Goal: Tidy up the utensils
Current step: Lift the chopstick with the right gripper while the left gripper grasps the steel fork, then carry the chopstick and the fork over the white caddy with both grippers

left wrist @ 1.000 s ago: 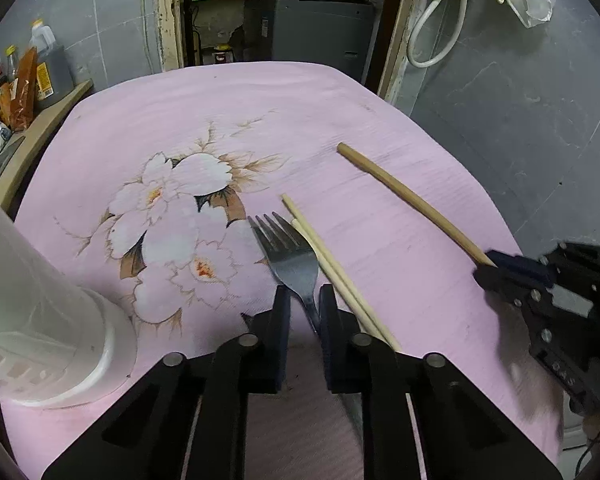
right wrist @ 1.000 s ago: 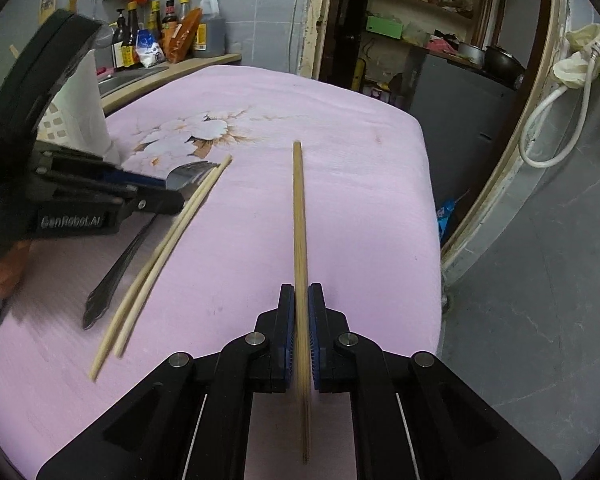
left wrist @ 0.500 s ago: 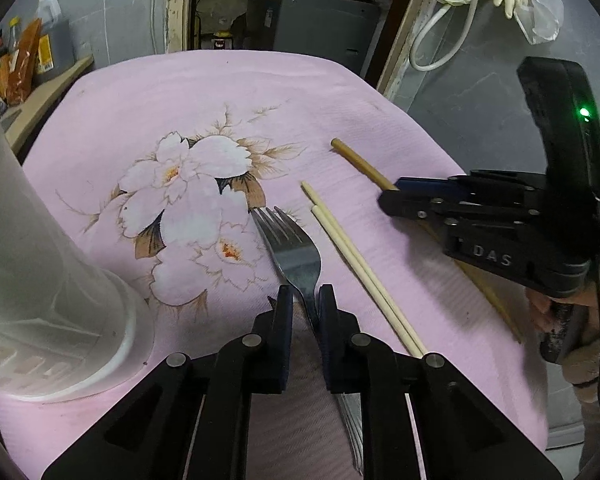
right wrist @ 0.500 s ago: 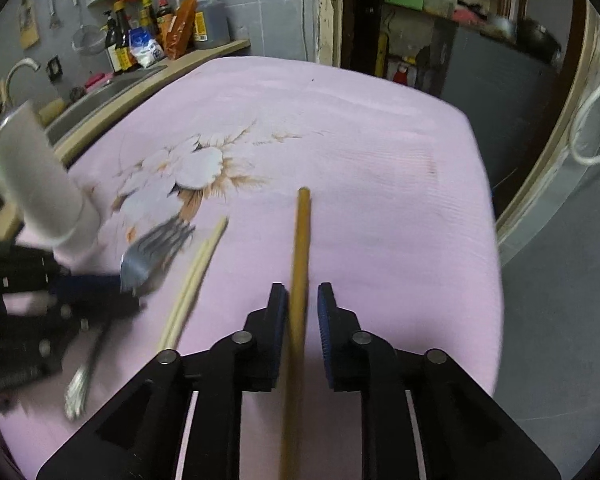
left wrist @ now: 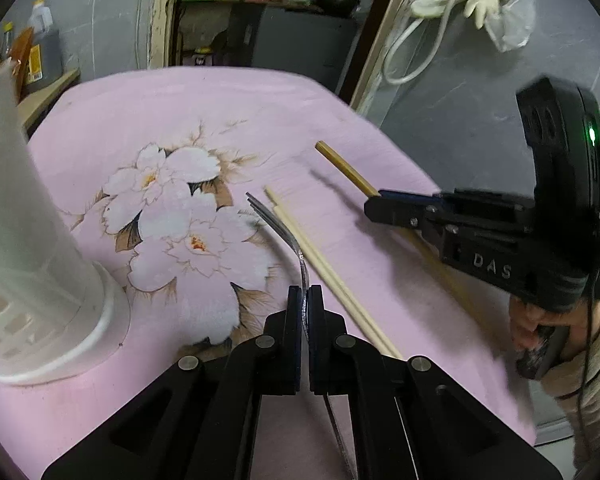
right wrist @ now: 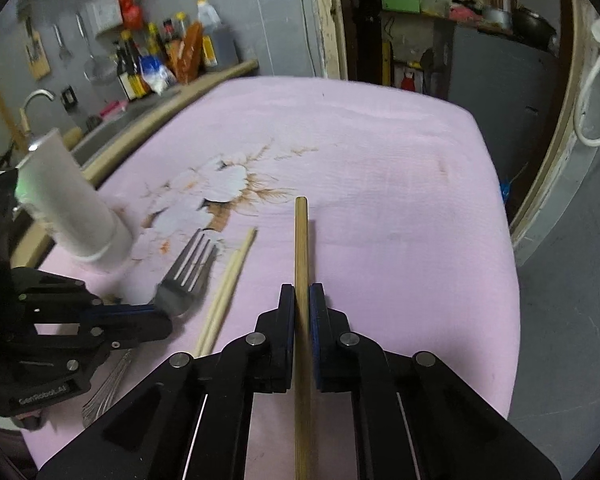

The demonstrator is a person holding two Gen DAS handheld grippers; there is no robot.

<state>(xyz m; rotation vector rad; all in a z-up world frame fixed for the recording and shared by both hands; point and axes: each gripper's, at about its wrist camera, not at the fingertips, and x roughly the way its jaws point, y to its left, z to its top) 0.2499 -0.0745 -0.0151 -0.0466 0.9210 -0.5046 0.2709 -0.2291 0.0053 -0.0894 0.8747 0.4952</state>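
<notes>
Left wrist view: my left gripper (left wrist: 305, 300) has just clamped down on the fork (left wrist: 278, 226), pads pinching the thin neck just behind the tines, w/ the head tipped up off the pink cloth (left wrist: 228, 112). My right gripper (right wrist: 302, 300) is likewise closed, on the thick wooden stick (right wrist: 301, 248), held partway along, far end pointing away over the cloth; its jaws were just closing too. A pair of pale chopsticks (right wrist: 228, 280) lies flat btwn fork and stick, untouched. White holder (left wrist: 32, 248) stands at the cloth's left edge, near my left gripper.

Handling, as I judge it: fork is stiff metal, smooth, prob. slippery at that narrow neck, so it may swivel; a hold nearer the middle of the handle would balance better. Stick is light, rigid, grippy wood; the long free end will swing, so mid-length hold suits. Neither looks fragile.
</notes>
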